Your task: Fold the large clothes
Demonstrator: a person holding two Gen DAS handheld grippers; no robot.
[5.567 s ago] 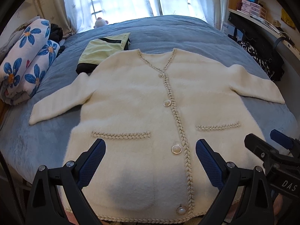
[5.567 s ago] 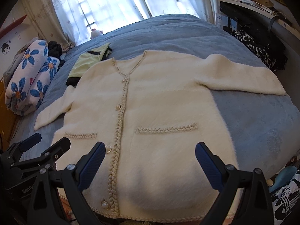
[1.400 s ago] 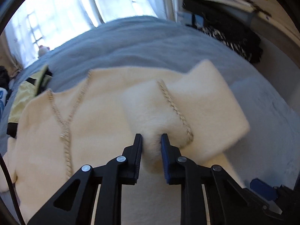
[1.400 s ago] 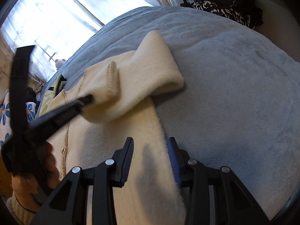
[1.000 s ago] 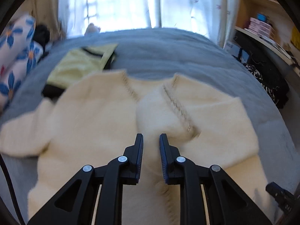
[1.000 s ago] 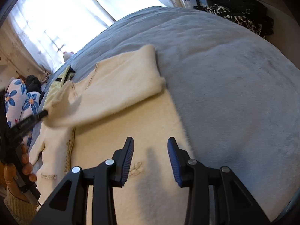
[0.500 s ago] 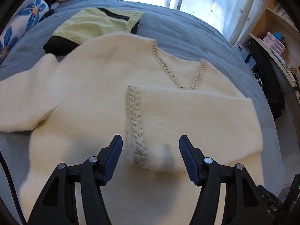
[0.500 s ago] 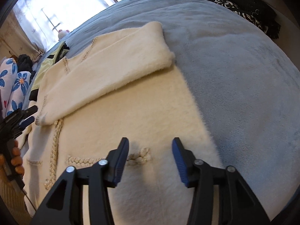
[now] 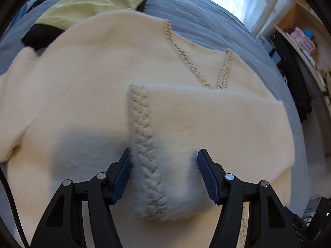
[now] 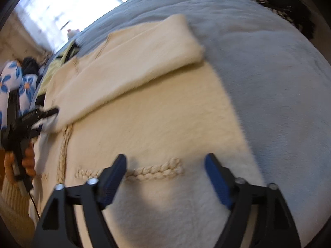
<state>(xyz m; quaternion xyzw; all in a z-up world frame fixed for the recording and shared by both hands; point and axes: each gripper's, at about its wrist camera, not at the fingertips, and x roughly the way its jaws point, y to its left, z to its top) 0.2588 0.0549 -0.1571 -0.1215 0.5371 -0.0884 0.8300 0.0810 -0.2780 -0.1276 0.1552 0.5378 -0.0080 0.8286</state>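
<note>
A cream fluffy cardigan [image 9: 82, 86] with braided trim lies flat on the blue bed [image 9: 202, 26]. Its right sleeve [image 9: 217, 124] is folded across the chest, the braided cuff [image 9: 142, 136] pointing at me. My left gripper [image 9: 163, 165] is open, its blue pads either side of the cuff end, holding nothing. In the right wrist view the cardigan [image 10: 155, 113] shows with the folded sleeve [image 10: 134, 62] on top. My right gripper [image 10: 165, 169] is open above the braided pocket trim [image 10: 155, 171], empty. The left gripper [image 10: 39, 115] appears at the sleeve's cuff there.
A folded yellow and black garment [image 9: 82, 6] lies beyond the cardigan's left shoulder. Flowered pillows [image 10: 12, 82] sit at the bed's left. Dark clothes [image 10: 289, 10] and shelves [image 9: 300, 41] are at the right. Blue bedding [image 10: 279, 82] lies right of the cardigan.
My left gripper let go of the sleeve cuff, opened wide and moved closer over it. My right gripper opened wider and drew back toward the pocket.
</note>
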